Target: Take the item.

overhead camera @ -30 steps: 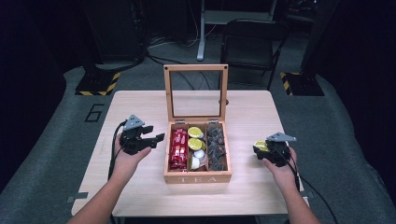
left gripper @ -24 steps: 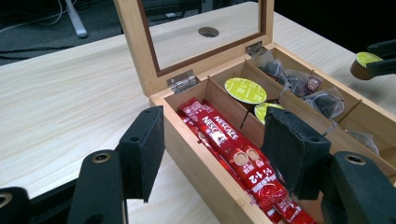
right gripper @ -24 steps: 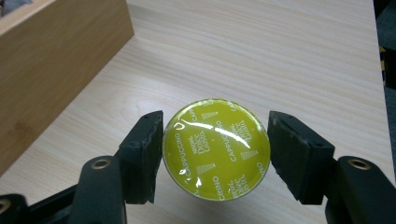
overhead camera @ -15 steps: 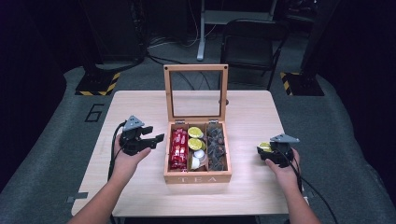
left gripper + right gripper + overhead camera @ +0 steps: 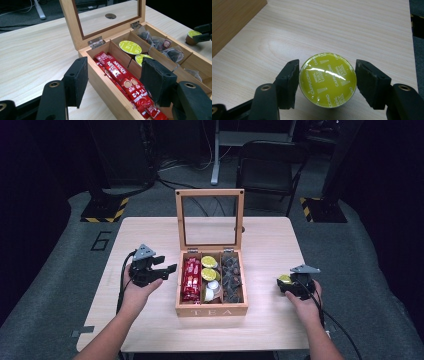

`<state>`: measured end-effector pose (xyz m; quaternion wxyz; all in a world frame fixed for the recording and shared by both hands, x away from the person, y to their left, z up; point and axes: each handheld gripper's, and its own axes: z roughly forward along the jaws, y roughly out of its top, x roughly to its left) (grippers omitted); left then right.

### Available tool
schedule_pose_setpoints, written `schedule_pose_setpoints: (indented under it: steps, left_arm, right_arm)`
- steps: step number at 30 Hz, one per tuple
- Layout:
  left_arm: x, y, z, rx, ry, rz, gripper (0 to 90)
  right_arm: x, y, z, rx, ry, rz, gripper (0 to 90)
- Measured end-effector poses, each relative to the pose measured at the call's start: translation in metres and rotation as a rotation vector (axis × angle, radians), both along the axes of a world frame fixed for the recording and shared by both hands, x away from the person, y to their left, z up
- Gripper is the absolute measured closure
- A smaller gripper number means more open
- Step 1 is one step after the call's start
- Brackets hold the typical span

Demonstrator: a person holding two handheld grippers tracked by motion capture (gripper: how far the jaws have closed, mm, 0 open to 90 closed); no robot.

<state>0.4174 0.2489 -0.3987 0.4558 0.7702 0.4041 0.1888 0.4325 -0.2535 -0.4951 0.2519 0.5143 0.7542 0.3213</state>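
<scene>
Since the earlier frame, the right gripper (image 5: 283, 285) has shifted slightly down-table, holding one cappuccino capsule (image 5: 327, 79) on the table (image 5: 150, 232) right of the tea box (image 5: 212, 309). Left gripper (image 5: 167, 269) stands wide, empty. Two capsules (image 5: 130, 47) in the middle compartment show lime lids.

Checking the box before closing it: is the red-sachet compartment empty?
No: in the left gripper view red Nescafe sachets lie along the left compartment of the tea box.
</scene>
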Motion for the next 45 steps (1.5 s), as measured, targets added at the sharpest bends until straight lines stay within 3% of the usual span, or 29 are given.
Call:
schedule_pose_setpoints:
  steps: [15,19,29,35,45]
  left_arm:
    - [0.0,0.001,-0.001,0.004,0.003,-0.003,39.0]
    - [0.0,0.001,-0.001,0.002,0.0,-0.001,39.0]
    - [0.0,0.002,-0.002,-0.001,0.003,0.003,39.0]
    - [-0.001,0.003,-0.001,0.0,0.005,0.002,39.0]
    - [-0.001,0.003,0.001,0.004,-0.004,0.006,39.0]
  right_arm:
    - [0.0,-0.003,-0.001,0.016,0.011,-0.008,30.9]
    - [-0.001,-0.001,0.003,0.012,-0.014,-0.037,27.8]
    - [-0.003,0.004,0.014,0.01,-0.05,-0.026,27.3]
    - [-0.006,0.014,0.023,0.032,-0.06,0.01,29.9]
    - [-0.006,0.036,0.051,0.02,-0.053,0.144,35.4]
